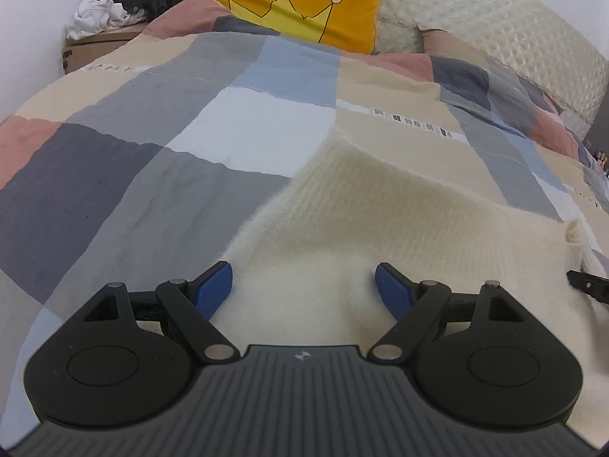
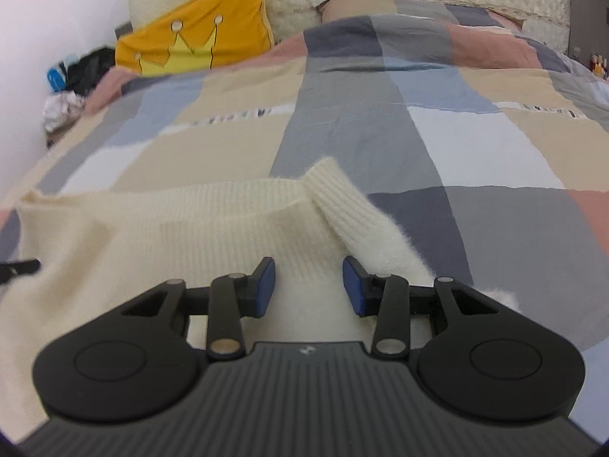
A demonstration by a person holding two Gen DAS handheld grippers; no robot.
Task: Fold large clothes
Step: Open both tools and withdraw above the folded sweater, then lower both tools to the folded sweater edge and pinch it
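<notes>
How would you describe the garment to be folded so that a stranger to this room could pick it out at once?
Start at the bed with its patchwork duvet of grey, blue, beige and pink blocks. At its near end, under both open grippers, lies a cream knitted sweater. It is the only plain, fluffy, ribbed piece there, unlike the yellow crown cushion by the headboard.

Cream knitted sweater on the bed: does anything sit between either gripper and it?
Nothing visible. The left gripper and right gripper are both open directly over the cream knitted sweater, with only its fabric showing between their blue pads.
</notes>
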